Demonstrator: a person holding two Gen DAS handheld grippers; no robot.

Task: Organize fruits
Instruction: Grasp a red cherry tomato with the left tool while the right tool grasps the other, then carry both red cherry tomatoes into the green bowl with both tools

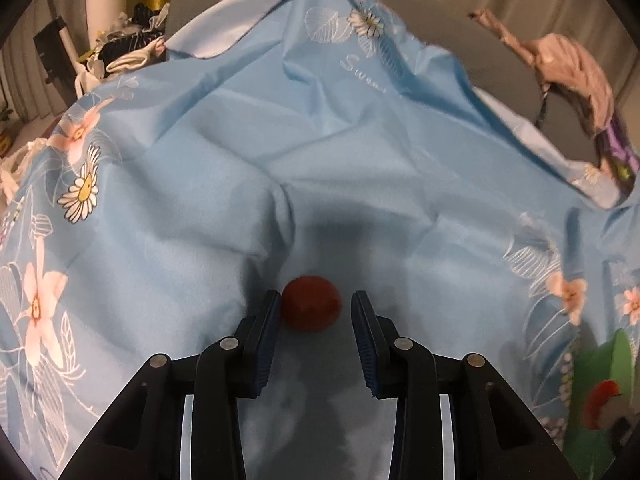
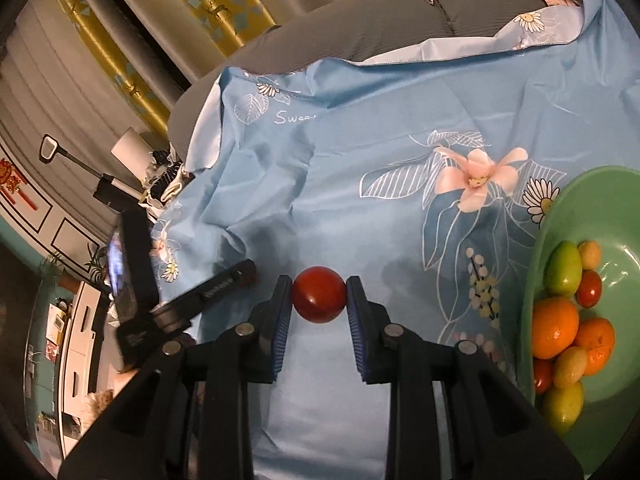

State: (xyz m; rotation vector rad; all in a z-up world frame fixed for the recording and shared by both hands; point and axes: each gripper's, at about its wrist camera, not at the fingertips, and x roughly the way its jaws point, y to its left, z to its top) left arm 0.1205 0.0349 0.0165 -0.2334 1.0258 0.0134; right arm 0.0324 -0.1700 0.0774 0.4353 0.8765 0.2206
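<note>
Where cloth (image 2: 360, 200) lies, green bowl (image 2: 624, 200) of fruit (image 2: 556, 326)

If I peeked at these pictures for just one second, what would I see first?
You'd spot the small red tomato pinched in the right claw above the blue flowery sheet. Next, the green bowl at the right edge, filled with oranges, green fruits and more little tomatoes. In the left wrist view, another red tomato lies on the sheet between the left claw's open fingers.
</note>
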